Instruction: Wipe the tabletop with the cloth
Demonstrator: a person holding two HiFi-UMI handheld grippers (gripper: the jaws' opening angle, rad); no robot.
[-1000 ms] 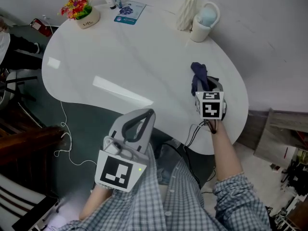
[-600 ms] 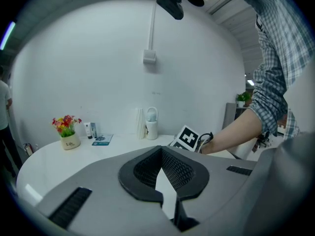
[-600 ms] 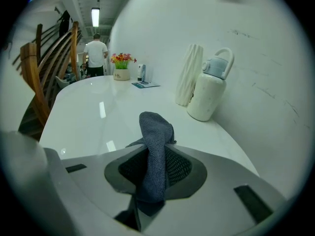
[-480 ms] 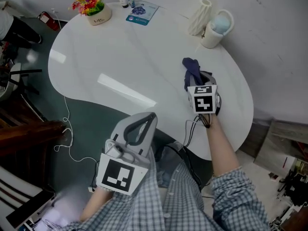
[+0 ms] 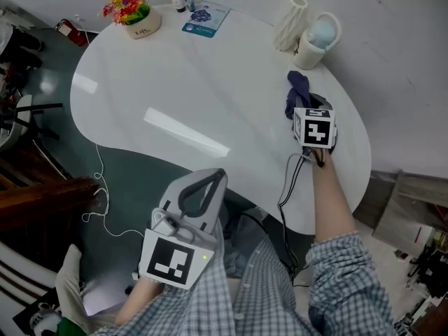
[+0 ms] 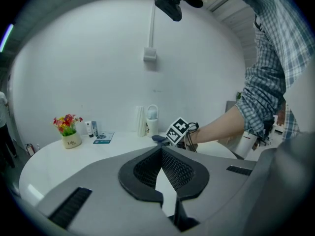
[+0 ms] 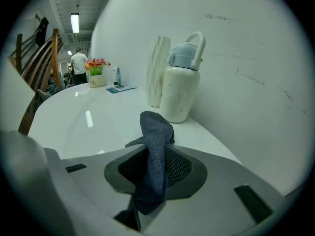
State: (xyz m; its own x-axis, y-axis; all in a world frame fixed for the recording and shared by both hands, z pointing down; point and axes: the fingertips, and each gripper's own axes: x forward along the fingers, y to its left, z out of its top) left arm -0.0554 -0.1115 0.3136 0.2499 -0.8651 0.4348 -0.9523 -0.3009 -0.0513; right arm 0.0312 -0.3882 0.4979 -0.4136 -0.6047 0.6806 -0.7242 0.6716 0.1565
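White and glossy, the curved desk (image 5: 196, 82) fills the upper half of the head view, with a dark floor (image 5: 42, 152) at the left and a pale wall (image 5: 406, 54) at the upper right. Close to the desk's right edge, at the right of the frame, the right tool (image 5: 303, 108) is held low over the surface. Its jaws are pressed together on the dark blue cloth (image 5: 297, 88), and in the right gripper view a fold of it is seen standing up between them. Whether the cloth is bearing on the desk cannot be settled.

The left tool (image 5: 210, 182) is kept off the desk at the lower centre of the frame. Its jaws are brought together at the tips, and nothing is held between them.

A white jug (image 5: 315, 39) and a ribbed vase (image 5: 289, 23) are seen just beyond the cloth, toward the upper right. They could be knocked over if a stroke were carried that way.

Only a narrow fold appears to be gripped, so the cloth could be dragged out of the jaws by friction on a hard pass. If the tool were pressed too low, the glossy top could be scraped by the jaw tips instead of wiped. A flower pot (image 5: 136, 14) and a leaflet (image 5: 206, 18) at the upper left are well apart and judged safe for now.
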